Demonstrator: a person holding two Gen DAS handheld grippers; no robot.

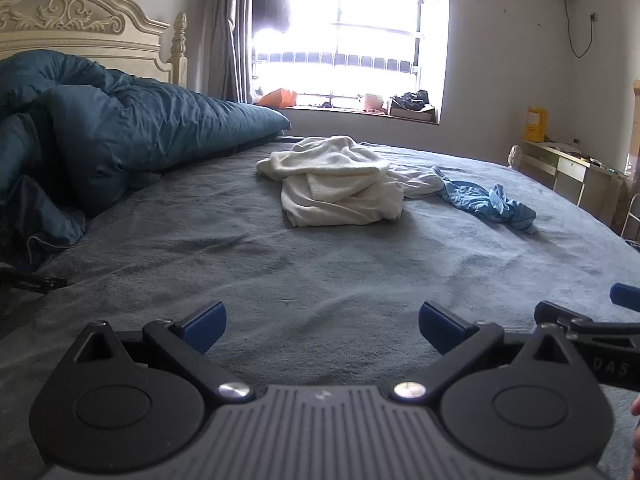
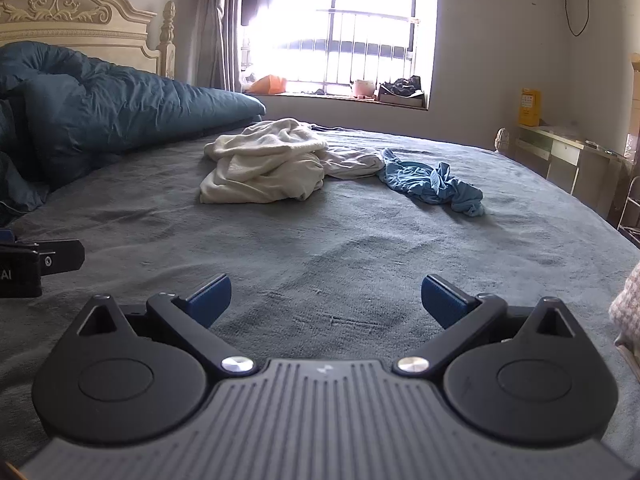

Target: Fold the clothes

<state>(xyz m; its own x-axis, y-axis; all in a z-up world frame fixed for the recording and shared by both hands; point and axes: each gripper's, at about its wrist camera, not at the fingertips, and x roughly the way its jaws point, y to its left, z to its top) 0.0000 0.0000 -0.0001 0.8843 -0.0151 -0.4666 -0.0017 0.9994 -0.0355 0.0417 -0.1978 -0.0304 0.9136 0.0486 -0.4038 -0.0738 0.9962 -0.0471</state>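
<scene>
Two grippers hang low over a grey bedsheet point(image 1: 320, 264), both pointing toward the window point(image 1: 348, 36) at the top centre of each frame. The left gripper point(image 1: 322, 326) fills the bottom of the left wrist view, its blue-padded jaws spread wide with nothing but bare sheet between them. The right gripper point(image 2: 326, 300) sits the same way in the right wrist view, jaws wide apart and empty; part of it also shows at the right edge of the left wrist view.

Clothes lie in the middle of both frames, well apart from either gripper. A crumpled cream garment point(image 1: 340, 182) is heaped on the sheet, with a paler white piece point(image 1: 416, 184) trailing from its right side. Touching that piece, further right, is a rumpled light-blue garment point(image 1: 488, 200). None is folded.

At the left, a dark teal duvet point(image 1: 120, 128) is bunched against a carved cream headboard point(image 1: 76, 24). A pale desk point(image 1: 568, 164) stands at the right edge, with a yellow box point(image 1: 535, 124) on it.
</scene>
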